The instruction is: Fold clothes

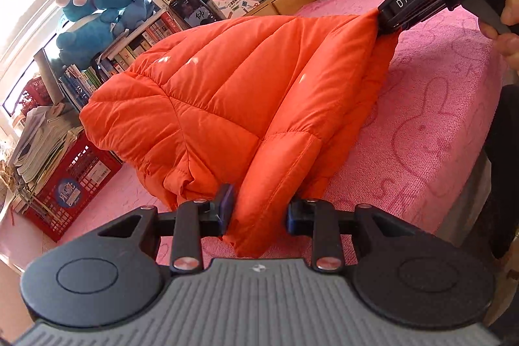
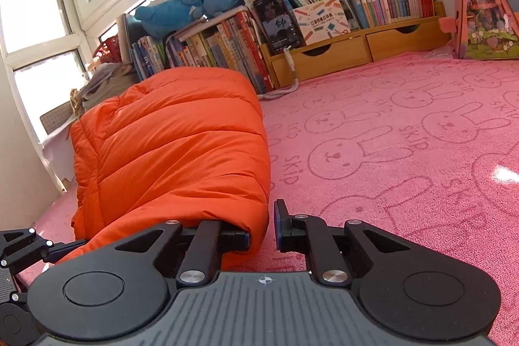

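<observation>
Orange jacket [image 1: 227, 106] is bunched on the pink cover [image 1: 421, 135], partly doubled over, not yet flat; its near edge is pinched in the left gripper [image 1: 259, 209]; a far corner looks clamped by the right gripper [image 1: 387, 21], though from its own camera a gap shows beside the cloth; further folds are judged outstanding.

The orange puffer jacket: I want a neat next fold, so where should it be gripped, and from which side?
Probably at the hem corners of the orange puffer jacket, coming in low from the near side. The left gripper and right gripper already pinch thin edge folds there; the quilted middle looks too bulky.
</observation>
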Action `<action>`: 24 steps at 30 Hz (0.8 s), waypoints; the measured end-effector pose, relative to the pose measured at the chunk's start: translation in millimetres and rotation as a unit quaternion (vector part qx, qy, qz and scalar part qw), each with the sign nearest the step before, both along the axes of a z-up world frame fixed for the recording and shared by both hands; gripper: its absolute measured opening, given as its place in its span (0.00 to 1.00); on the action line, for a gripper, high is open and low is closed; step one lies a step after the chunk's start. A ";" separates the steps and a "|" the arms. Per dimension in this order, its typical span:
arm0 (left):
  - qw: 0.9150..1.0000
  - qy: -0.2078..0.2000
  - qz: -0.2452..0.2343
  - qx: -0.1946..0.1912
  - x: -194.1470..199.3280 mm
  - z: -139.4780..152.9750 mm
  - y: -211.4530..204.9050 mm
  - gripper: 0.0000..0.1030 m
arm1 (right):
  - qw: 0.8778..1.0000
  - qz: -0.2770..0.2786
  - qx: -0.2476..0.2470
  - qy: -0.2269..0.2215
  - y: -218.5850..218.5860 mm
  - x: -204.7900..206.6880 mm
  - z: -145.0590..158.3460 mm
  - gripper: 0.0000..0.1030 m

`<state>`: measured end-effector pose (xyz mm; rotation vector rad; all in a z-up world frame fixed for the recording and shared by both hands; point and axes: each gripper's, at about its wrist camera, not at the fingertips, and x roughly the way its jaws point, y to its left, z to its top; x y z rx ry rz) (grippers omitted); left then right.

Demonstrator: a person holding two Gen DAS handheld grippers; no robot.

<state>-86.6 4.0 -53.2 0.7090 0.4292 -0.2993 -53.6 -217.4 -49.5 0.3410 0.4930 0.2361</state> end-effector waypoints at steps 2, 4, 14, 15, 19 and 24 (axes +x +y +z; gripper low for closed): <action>1.000 -0.003 0.005 0.004 -4.0 0.5 5.2 0.29 | 1.000 0.005 0.004 -0.002 0.3 -0.3 2.8 0.14; 1.000 -0.012 0.010 0.019 -11.0 1.7 9.6 0.32 | 1.000 0.011 0.009 -0.005 1.0 -1.0 6.0 0.13; 0.994 -0.083 -0.061 0.030 -38.1 52.9 -13.6 0.41 | 0.999 0.029 0.028 -0.021 -1.5 0.4 19.6 0.11; 0.992 -0.089 -0.089 0.029 -38.4 52.7 -25.5 0.42 | 0.999 0.030 0.031 -0.021 -1.8 0.7 20.1 0.11; 0.979 -0.105 -0.170 0.036 -32.2 40.6 -67.2 0.49 | 0.999 0.031 0.034 -0.020 -3.2 1.4 20.6 0.11; 0.985 -0.085 -0.139 0.049 7.6 16.6 -98.5 0.46 | 0.998 0.031 0.049 -0.013 -7.7 3.4 18.3 0.11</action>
